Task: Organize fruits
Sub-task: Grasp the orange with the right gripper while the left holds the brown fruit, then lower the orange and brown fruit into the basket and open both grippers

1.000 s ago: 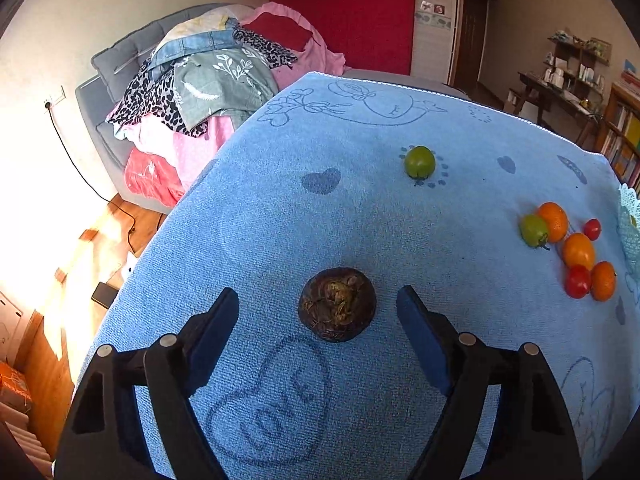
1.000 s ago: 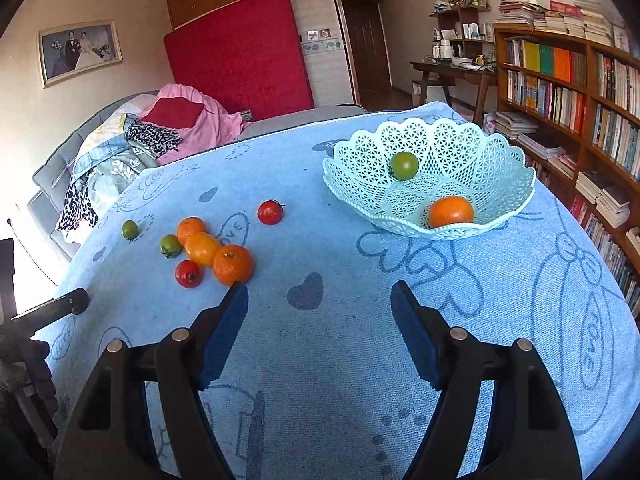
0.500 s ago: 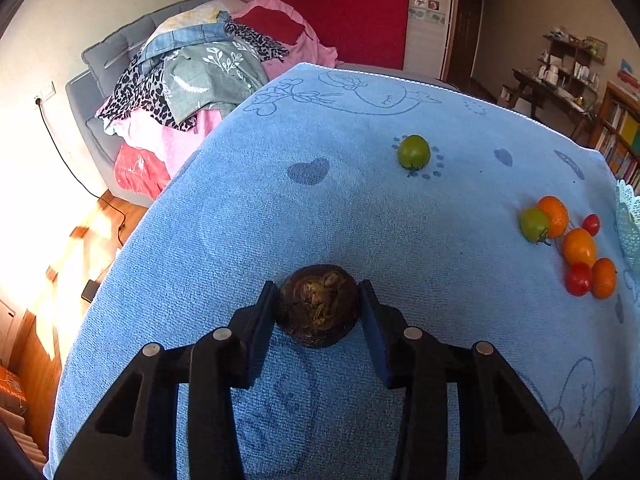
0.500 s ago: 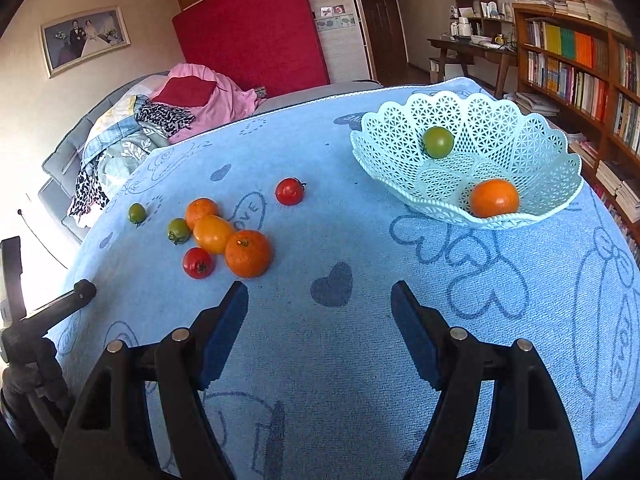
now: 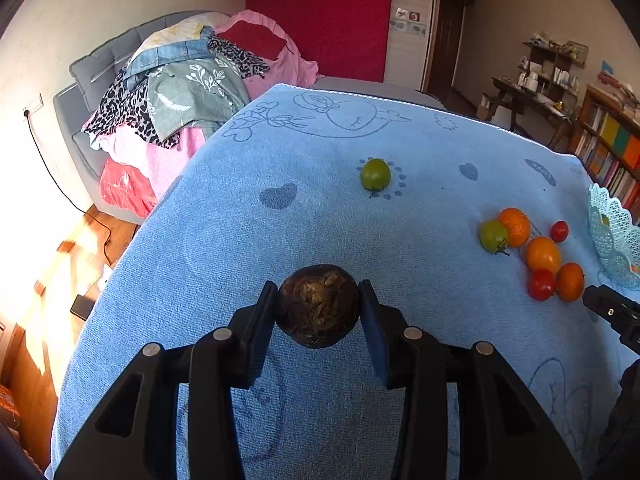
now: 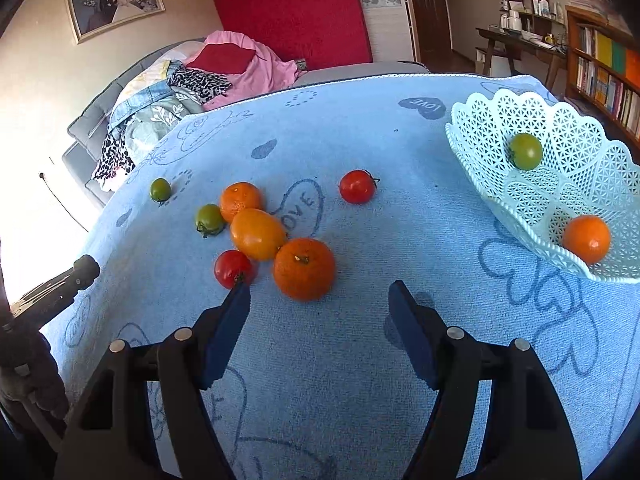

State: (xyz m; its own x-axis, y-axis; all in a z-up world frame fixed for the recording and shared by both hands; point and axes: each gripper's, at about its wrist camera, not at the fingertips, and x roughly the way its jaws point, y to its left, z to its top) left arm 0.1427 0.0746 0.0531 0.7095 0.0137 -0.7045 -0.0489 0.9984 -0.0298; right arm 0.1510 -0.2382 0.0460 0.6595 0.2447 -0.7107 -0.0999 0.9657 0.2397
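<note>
My left gripper [image 5: 318, 293] is shut on a dark brown round fruit [image 5: 318, 308], holding it just above the blue towel [image 5: 280, 240]. In the right wrist view, my right gripper [image 6: 319, 301] is closing with nothing between its fingers. A large orange [image 6: 304, 269] lies just beyond its tips. Around that orange lie a yellow-orange fruit [image 6: 258, 233], another orange [image 6: 241, 201], two red tomatoes [image 6: 233, 269] [image 6: 357, 186] and two green tomatoes [image 6: 209, 219] [image 6: 160, 189]. The pale lattice basket [image 6: 560, 128] at the right holds a green tomato [image 6: 526, 151] and an orange [image 6: 587, 239].
A grey sofa piled with clothes [image 5: 180, 92] stands beyond the towel's far left edge. Bookshelves [image 6: 604, 68] and a desk [image 6: 516, 40] line the right side of the room. The floor [image 5: 60, 264] drops away at the left. The other gripper's finger [image 5: 612, 312] shows at the right edge.
My left gripper closed its fingers onto the brown fruit. The right gripper moved left toward the cluster of fruit, and its fingers have come a little closer together.
</note>
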